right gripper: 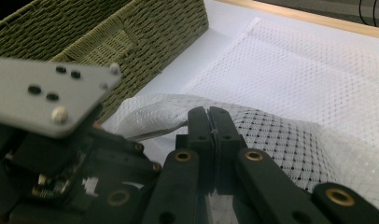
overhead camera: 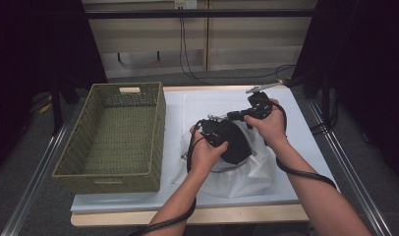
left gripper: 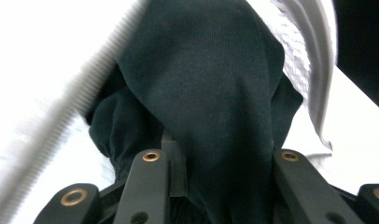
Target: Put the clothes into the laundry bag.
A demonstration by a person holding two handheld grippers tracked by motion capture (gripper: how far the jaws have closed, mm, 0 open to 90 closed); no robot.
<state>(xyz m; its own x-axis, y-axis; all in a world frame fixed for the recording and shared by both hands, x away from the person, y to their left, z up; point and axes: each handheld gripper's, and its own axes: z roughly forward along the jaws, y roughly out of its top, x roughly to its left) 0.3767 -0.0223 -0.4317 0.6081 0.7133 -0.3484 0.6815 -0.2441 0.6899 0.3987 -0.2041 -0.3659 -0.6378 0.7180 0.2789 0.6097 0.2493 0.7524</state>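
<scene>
Black cloth point(overhead camera: 235, 142) at table centre inside white mesh bag point(overhead camera: 246, 172), L gripper point(overhead camera: 212, 130) clamped on cloth, R gripper point(right gripper: 210, 122) at 1 o'clock, jaws together pinching bag edge, green basket point(overhead camera: 114, 135) at 9 o'clock.

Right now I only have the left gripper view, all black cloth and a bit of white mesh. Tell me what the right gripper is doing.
Observer: The right gripper has its jaws together at the rim of the white mesh bag and seems to pinch it, holding the mouth up.
Operator: Name whatever else is on the table.
Observer: A green woven basket stands to the person's left of the bag, with nothing visible inside.
</scene>
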